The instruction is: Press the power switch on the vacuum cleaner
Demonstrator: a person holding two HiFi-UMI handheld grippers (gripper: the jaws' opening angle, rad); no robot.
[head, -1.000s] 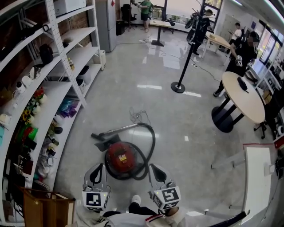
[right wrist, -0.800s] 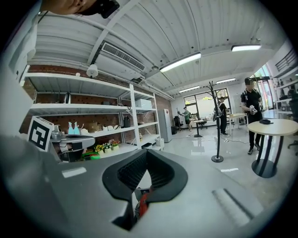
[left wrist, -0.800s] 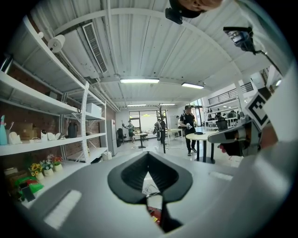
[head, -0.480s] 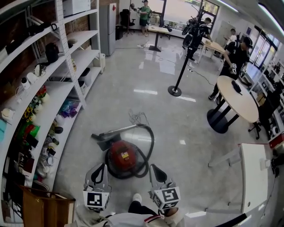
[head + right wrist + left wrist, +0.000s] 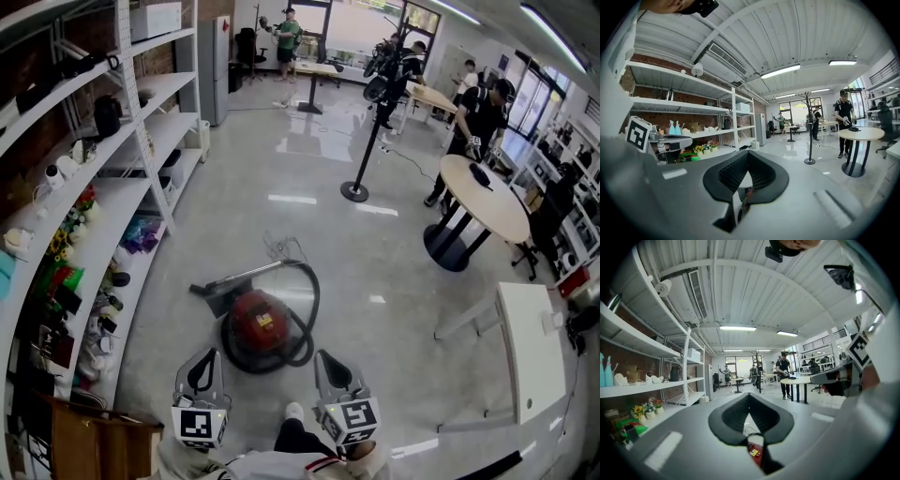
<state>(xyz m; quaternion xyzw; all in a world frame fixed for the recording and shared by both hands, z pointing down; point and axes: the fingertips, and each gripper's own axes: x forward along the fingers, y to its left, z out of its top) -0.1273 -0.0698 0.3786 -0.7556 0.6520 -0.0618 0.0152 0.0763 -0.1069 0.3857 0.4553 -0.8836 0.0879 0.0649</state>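
Two tools held over the red round canister vacuum cleaner point(image 5: 258, 323) on the glossy grey floor point(image 5: 384, 272)

The left tool point(image 5: 206, 356) and the right tool point(image 5: 325, 356) each have their jaws together, with nothing between them (the dark pads meet at the tips). Neither touches the vacuum cleaner. It lies on the floor just ahead of the two tools, its black hose point(image 5: 312, 305) looped round its body, and white metal shelving point(image 5: 141, 122) runs along the left.

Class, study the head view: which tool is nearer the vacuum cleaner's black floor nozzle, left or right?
Left. The left tool sits almost straight back from the floor nozzle, towards the person. The right tool is off past the red body, farther away.
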